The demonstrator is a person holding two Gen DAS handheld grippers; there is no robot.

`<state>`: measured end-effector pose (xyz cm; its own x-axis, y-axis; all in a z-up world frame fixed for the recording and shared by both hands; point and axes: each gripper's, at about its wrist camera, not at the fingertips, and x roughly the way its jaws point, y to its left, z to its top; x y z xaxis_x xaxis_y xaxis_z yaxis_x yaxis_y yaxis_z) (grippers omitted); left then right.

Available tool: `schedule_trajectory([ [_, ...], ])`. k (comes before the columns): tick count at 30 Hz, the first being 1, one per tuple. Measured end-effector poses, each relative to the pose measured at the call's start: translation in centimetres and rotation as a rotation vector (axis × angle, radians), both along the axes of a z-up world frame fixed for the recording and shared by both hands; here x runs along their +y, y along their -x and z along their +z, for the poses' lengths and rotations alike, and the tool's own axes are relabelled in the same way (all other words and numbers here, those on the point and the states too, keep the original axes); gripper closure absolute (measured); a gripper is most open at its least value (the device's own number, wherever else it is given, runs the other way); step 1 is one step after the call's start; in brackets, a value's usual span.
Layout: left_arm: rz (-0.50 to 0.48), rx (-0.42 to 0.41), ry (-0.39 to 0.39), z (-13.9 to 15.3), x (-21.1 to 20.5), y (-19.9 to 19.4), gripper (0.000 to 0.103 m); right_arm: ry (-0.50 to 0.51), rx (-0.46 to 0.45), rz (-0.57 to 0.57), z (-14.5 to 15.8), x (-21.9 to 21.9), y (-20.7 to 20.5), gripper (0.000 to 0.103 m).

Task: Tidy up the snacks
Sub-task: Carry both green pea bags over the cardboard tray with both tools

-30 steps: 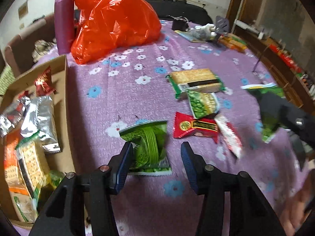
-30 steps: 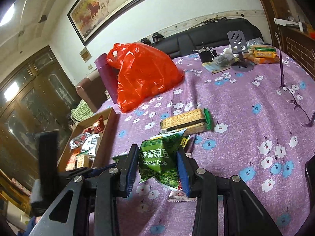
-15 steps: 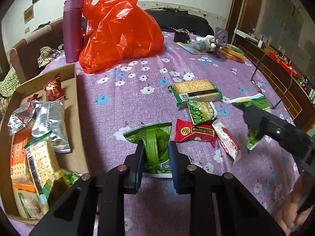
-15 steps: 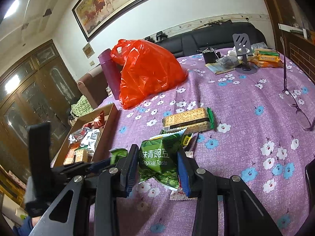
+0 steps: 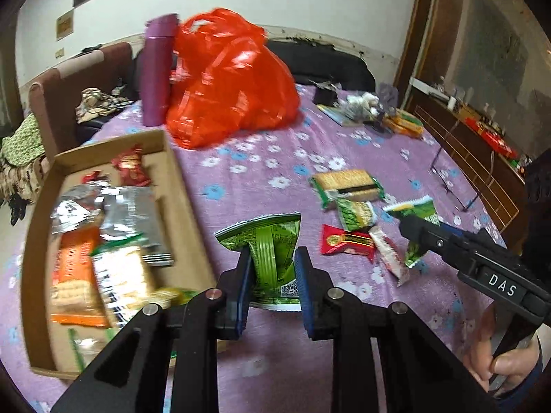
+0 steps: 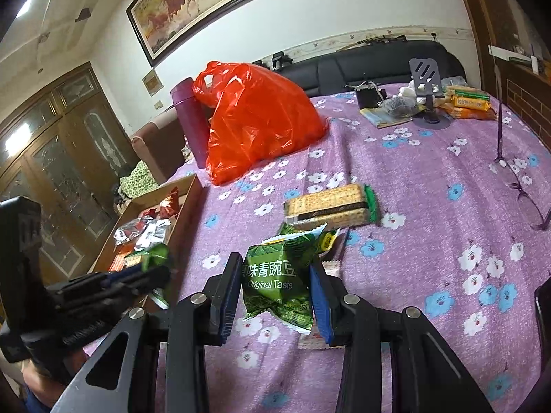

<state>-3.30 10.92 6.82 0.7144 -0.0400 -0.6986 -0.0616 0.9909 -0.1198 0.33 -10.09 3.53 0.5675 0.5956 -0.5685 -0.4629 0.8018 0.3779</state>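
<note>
Two green pea packets (image 5: pixel 272 251) (image 6: pixel 279 275) hang pinched upright above the cloth, beside a snack-filled cardboard box (image 5: pixel 179 186).

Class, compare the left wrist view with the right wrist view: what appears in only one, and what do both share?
Only the left wrist view: the red snack packet on the cloth, and the left claw shut on a green packet.

Only the right wrist view: the eyeglasses and the framed painting.

Both: the orange bag, cardboard box and cracker pack.

A home living room: framed painting (image 6: pixel 213 3), black sofa (image 6: pixel 372 65), wooden cabinet (image 6: pixel 58 158).
</note>
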Motion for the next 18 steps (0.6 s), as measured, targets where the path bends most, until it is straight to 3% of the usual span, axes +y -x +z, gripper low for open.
schedule_trajectory([
  [9,0.153,-0.04,0.002,0.9,7.2,3.4,0.08,-0.037,0.062,0.117,0.6,3.3,1.9,0.062],
  [18,0.271,-0.019,0.039,-0.9,13.4,5.9,0.079,-0.012,0.099,0.274,1.3,10.2,3.8,0.061],
])
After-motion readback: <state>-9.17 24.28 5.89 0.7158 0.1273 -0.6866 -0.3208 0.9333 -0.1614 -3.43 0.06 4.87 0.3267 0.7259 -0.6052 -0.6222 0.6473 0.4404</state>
